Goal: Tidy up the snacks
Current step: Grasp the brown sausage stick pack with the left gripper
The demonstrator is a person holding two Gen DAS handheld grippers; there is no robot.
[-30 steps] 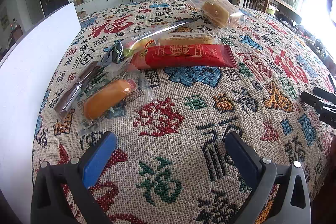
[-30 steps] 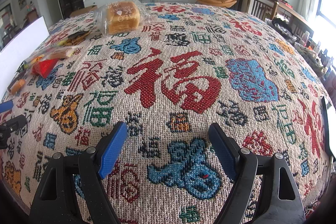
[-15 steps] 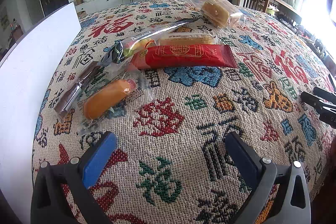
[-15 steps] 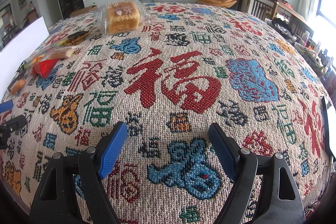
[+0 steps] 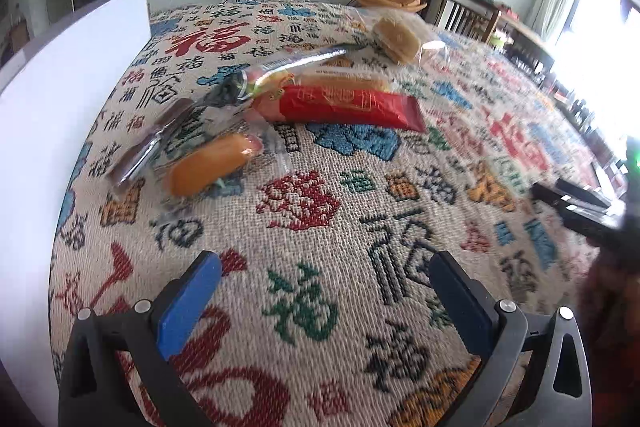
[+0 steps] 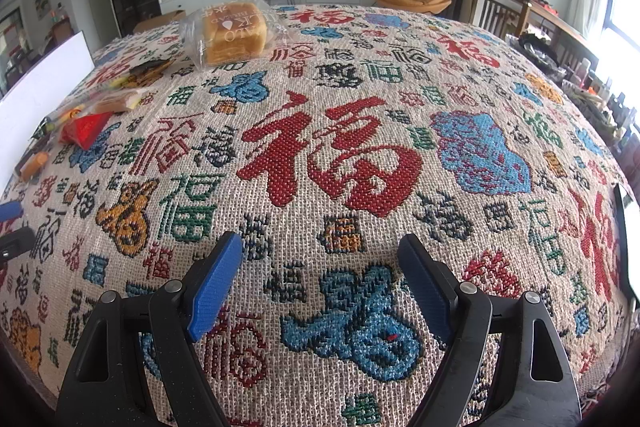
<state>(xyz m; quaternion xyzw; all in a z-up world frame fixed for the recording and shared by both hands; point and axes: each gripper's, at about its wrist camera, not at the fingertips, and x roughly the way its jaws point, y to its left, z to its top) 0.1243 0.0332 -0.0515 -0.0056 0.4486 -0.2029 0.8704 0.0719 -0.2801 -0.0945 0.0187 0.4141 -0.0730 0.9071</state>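
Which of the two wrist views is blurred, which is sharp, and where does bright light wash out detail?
Left wrist view: motion-smeared, most on the red packet and the right gripper at its edge; the window glares white. Right wrist view: crisp weave on the tablecloth, legible print on the bread bag; only the window blows out.

Beige woven tablecloth (image 6: 400,75) with red, blue, green characters, red snack packet (image 5: 344,105), orange bun (image 5: 206,167), blue fingers (image 6: 212,287)
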